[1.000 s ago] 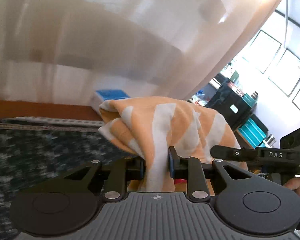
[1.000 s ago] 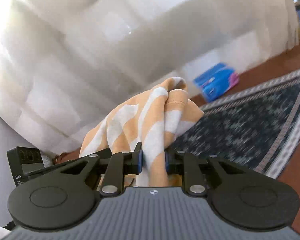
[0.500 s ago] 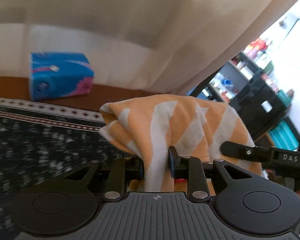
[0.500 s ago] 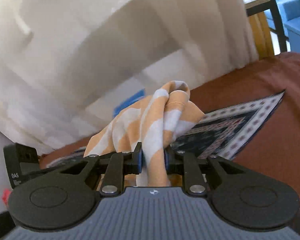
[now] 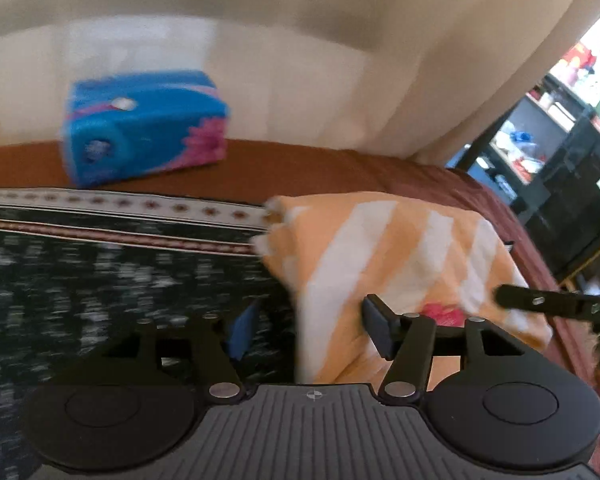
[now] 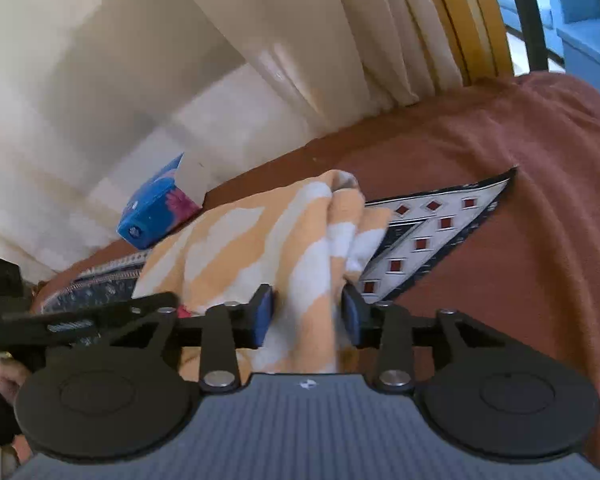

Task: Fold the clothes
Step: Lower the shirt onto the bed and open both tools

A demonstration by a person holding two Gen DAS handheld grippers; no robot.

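A: The left tongs stand spread, the orange-and-white striped cloth garment loose between their pads. The right tongs are parted too, with a bunched fold between the pads; whether they touch it I can't tell.

B: Where is the garment?

A: Bundled at lower centre of both views, over the dark patterned rug with the pale diamond border on the rust-brown bed cover. A blue tissue pack stands at upper left, well apart, before the cream curtain.

B: So how to let go well?

A: My guess: draw both tongs straight back, low and together, so no pad catches a layer and drags the bundle open. Then see whether the edges lie even.

B: And against half a second ago?

A: Both pairs were pinching the cloth tight then; now they have opened. The views have tipped down, with more rug showing and the tissue pack larger in the left view.
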